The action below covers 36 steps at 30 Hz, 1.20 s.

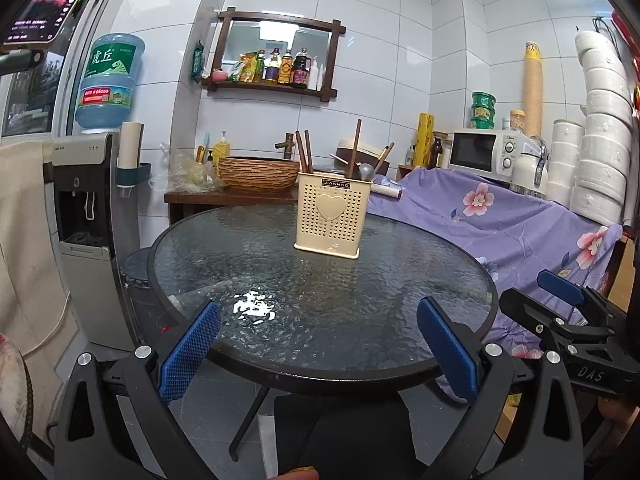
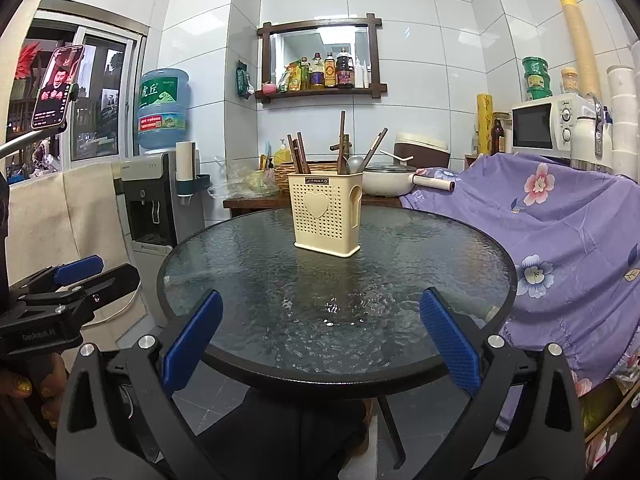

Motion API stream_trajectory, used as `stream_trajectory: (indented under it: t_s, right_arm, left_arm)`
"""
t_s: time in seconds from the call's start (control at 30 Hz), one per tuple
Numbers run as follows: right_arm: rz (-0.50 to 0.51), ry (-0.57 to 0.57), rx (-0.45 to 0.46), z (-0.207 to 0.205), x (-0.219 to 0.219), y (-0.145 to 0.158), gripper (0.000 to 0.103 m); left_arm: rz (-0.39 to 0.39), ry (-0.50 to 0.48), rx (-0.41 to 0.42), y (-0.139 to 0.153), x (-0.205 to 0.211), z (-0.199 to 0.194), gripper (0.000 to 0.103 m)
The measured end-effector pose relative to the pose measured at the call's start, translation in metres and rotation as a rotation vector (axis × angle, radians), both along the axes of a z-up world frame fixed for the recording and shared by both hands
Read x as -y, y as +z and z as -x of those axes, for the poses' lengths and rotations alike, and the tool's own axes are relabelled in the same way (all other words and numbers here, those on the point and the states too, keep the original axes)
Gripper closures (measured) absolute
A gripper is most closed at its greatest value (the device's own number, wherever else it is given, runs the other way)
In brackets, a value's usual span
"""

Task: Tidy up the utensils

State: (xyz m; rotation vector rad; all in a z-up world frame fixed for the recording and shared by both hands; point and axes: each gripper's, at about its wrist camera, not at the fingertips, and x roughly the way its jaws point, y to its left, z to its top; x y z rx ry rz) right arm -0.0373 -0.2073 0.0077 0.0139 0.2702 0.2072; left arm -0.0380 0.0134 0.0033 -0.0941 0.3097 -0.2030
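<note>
Round dark-rimmed textured-glass table [image 1: 280, 364] fills the centre of both views; I see glare on the glass low centre in the left wrist view. Purple floral cloth [image 1: 512, 224] drapes over something at right of frame, its edge just beside the table rim.

Cream perforated plastic utensil holder with a heart emblem [image 1: 330, 216] stands upright on the table's far half, centre of frame, well apart from both grippers. Same holder in the right wrist view [image 2: 325, 216], slightly above centre. Brown wooden chopsticks [image 1: 305, 151] stick up from its left side, more lean out on the right, and a grey metal spoon [image 1: 366, 171] pokes out at its right edge.

Left gripper [image 1: 318, 344]: blue ribbed pads spread wide at bottom of frame, nothing between them, near table edge. Right gripper [image 2: 320, 340]: same, jaws wide apart, empty. I also see the right gripper side-on at lower right of the left view; can't judge its gap from there.
</note>
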Motion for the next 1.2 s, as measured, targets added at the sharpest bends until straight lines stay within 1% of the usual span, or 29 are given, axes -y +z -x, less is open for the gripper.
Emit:
stream_trajectory:
  t_s: [0.27, 1.2]
  right_arm:
    - [-0.002, 0.002, -0.004, 0.001, -0.001, -0.001, 0.006]
    - [0.000, 0.008, -0.014, -0.001, -0.001, -0.003, 0.006]
  left_arm:
    - [0.010, 0.010, -0.013, 0.000, -0.003, -0.003, 0.006]
    - [-0.046, 0.016, -0.024, 0.000, 0.007, -0.004, 0.006]
